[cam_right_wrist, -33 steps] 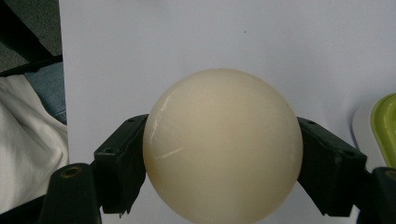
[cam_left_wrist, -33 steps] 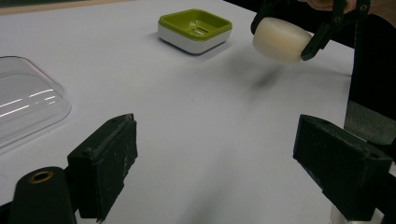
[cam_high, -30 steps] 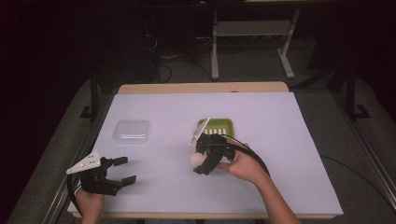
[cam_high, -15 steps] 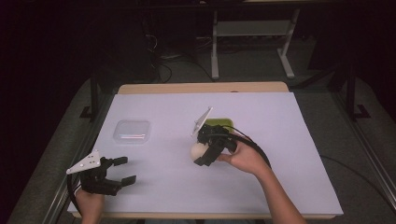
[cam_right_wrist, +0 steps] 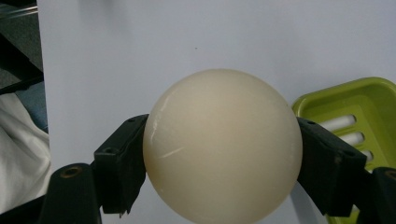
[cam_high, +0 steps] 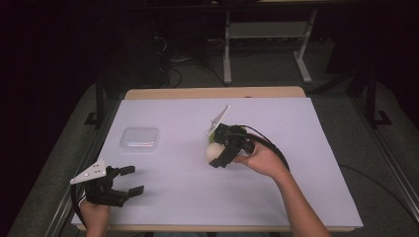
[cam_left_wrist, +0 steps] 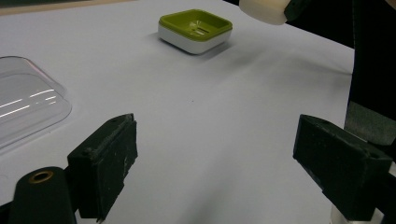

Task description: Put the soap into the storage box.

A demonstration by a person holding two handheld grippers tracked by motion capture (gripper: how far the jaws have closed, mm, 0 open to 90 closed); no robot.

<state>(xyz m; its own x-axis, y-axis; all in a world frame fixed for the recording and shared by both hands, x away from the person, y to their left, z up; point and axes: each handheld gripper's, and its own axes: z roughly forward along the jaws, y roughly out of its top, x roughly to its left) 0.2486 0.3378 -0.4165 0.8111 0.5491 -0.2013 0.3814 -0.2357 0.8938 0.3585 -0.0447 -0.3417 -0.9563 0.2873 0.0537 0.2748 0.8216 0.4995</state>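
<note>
Two grippers are at work in the high view: the right gripper holds a cream soap ball above the middle of the white tabletop, while the left gripper waits at the near left corner with its fingers spread and empty. A clear plastic lid lies to the left, well apart from the ball.

In the left gripper view, the green soap dish sits far off on the tabletop, and the ball hangs at the top edge, to its right. The lid lies near on the left.

In the right gripper view, the fingers press the ball at its widest part, one on each side; the dish lies just to the right. Judging from this, the ball is smooth and could slip, so the squeeze should be kept steady and the carry slow, and it should be lowered fully before letting go.
</note>
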